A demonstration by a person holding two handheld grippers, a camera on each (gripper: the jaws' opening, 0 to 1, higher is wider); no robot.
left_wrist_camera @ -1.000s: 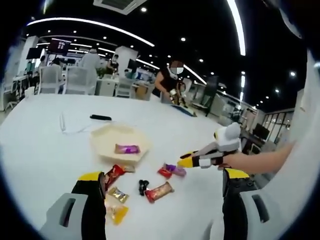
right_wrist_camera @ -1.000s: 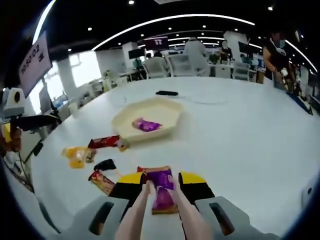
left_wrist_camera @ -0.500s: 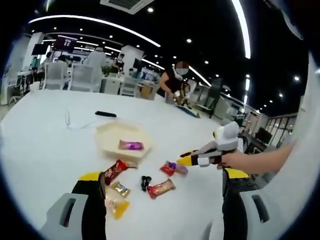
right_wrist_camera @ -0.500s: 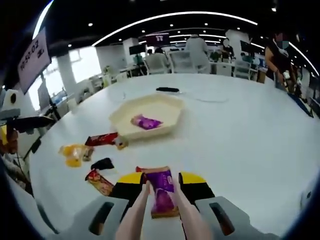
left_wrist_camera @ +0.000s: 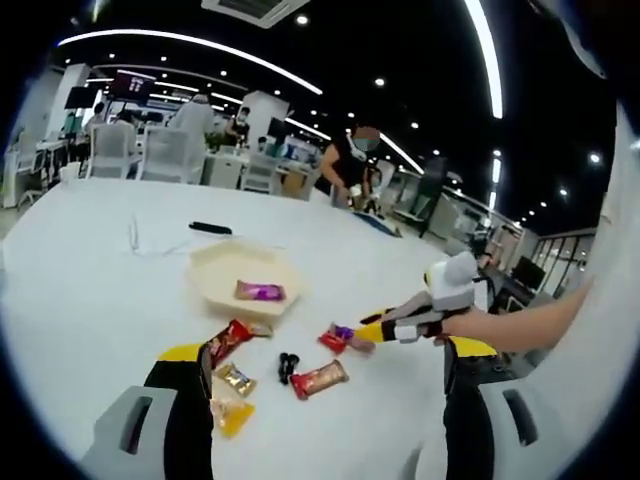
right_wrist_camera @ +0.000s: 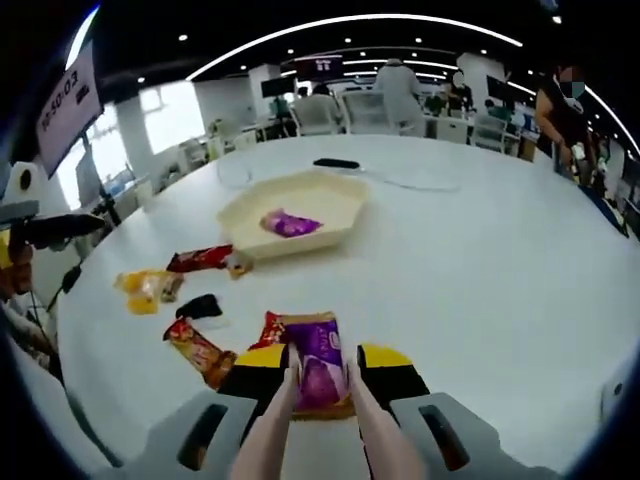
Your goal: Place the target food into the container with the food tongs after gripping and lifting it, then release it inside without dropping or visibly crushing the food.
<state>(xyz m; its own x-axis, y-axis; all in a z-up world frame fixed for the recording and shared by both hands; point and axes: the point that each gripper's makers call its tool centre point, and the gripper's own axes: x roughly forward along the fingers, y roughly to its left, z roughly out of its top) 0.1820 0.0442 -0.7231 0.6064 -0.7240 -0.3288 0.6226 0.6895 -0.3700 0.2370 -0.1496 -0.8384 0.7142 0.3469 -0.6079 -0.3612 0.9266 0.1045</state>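
Tongs of pale pink plastic run up between the right gripper's jaws, which are closed on their two arms; the tong tips pinch a purple snack packet, glossy, crinkled, with a gold-brown lower edge. It sits low over the white table, half covering a red wrapper beneath it. In the left gripper view the same packet shows at the tip of the right gripper (small and blurred at that range). The left gripper has its jaws spread wide, holding nothing.

The table is broad, white and glossy, in an open office with ceiling light strips, white chairs and people standing at the far side.

One cream hexagonal tray holds one purple packet. Loose on the table I count one red bar, one yellow packet, one small black piece, and one red-brown bar.
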